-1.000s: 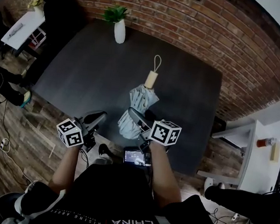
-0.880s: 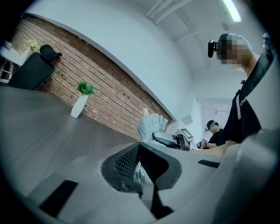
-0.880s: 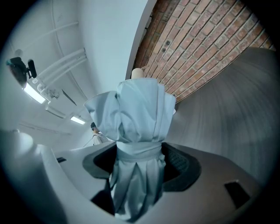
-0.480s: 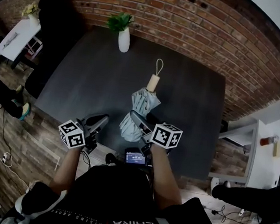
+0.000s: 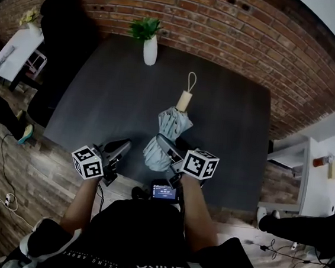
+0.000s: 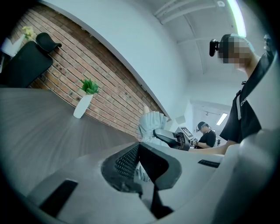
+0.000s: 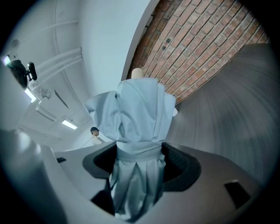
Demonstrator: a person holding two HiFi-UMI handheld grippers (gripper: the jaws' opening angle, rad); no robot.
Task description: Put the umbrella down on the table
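Right gripper [image 7: 139,154] jaws clamped on folded pale-blue fabric umbrella [image 7: 138,113] over dark grey tabletop [image 5: 112,95]; left gripper [image 6: 140,164] jaws together, empty.

Even, soft indoor light; strong fisheye bending at the edges, dark vignetted corners, near foreground slightly blurred.
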